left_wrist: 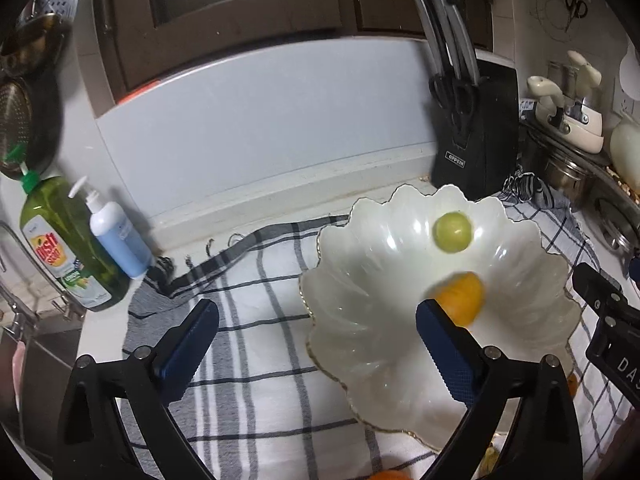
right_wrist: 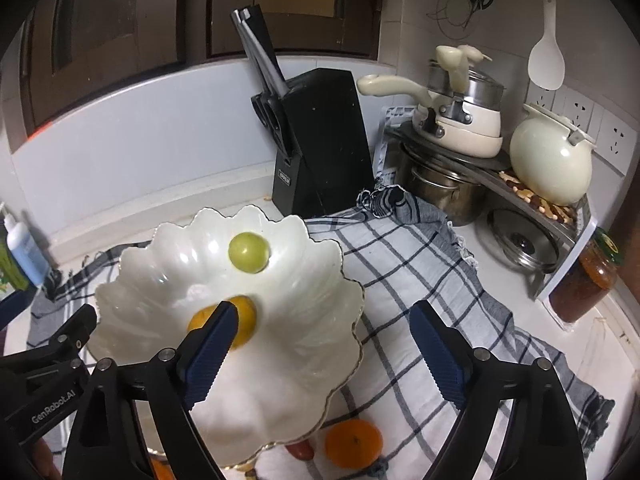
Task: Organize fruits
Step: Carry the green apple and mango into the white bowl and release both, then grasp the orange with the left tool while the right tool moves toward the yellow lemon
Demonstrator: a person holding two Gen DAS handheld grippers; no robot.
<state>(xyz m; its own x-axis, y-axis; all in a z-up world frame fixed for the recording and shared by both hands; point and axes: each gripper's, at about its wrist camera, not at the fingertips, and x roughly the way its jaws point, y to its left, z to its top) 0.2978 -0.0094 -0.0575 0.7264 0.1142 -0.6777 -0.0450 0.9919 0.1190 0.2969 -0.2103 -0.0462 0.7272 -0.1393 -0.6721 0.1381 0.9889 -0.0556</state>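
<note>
Both my tongs released: left gripper [left_wrist: 316,328], right gripper [right_wrist: 324,332]. Readable: "OPPEIN" on knife block [left_wrist: 476,136] upper right, "GenRobot.AI" lower left in right view. Bowl [right_wrist: 160,280] holds green fruit [right_wrist: 249,252], orange one [right_wrist: 244,316].

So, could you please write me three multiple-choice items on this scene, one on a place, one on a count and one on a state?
1. Where is the green fruit?
A. on the cloth
B. in the white bowl
C. beside the knife block

2. How many fruits lie in the bowl?
A. two
B. four
C. none

3. How are the right gripper fingers?
A. shut on the orange
B. shut on the bowl rim
C. spread apart, holding nothing

Answers:
1 B, it rests on the bowl's inner wall.
2 A, the green fruit and a yellow-orange fruit.
3 C, a wide gap shows between them; an orange lies loose on the checked cloth.
</note>
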